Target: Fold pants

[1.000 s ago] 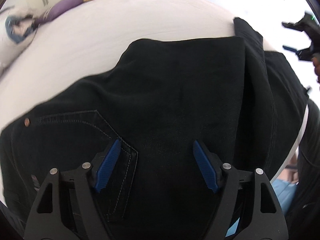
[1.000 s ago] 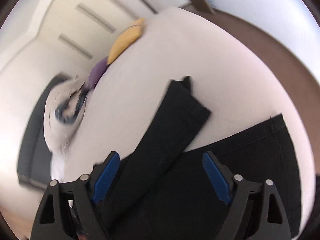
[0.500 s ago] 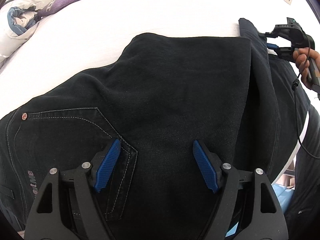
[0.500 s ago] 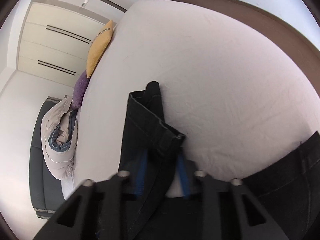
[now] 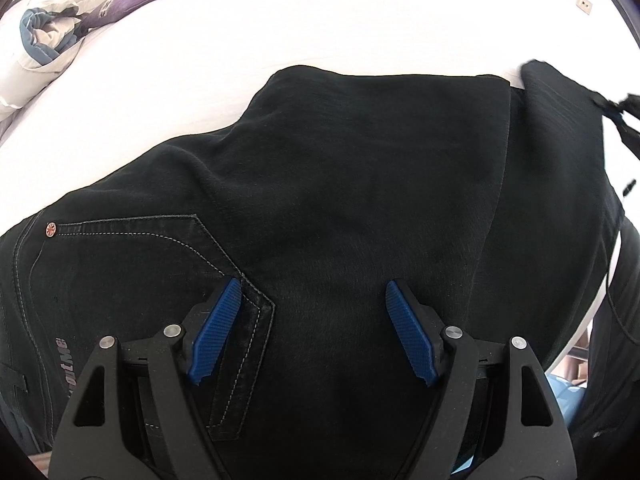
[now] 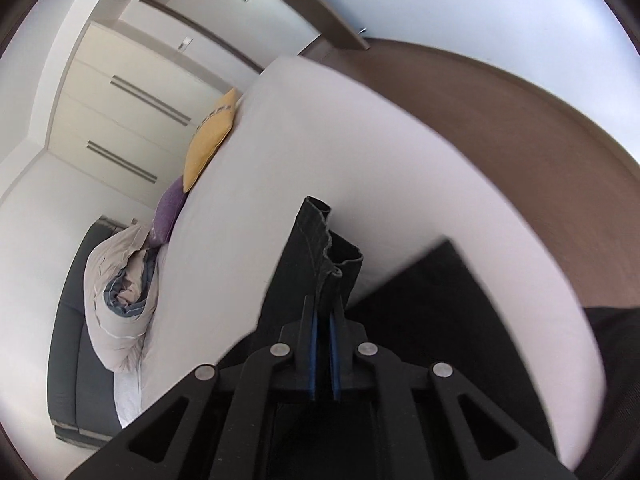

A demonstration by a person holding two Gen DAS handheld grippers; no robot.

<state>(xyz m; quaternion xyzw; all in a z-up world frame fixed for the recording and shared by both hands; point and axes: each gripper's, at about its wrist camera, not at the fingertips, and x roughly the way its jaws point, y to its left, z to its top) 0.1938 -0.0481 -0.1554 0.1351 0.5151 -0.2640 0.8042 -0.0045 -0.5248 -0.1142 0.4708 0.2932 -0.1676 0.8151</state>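
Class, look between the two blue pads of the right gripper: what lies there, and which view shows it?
The hem end of the black pants leg lies between the closing jaws of the right gripper, pinched there. The right wrist view shows it.

A big white bed [image 6: 360, 168] filled the room, with yellow [image 6: 210, 140] and purple [image 6: 170, 210] pillows and a bunched duvet [image 6: 120, 300] at its head. Cream wardrobes [image 6: 120, 120] behind, brown floor [image 6: 540, 168] I think, bright daylight.
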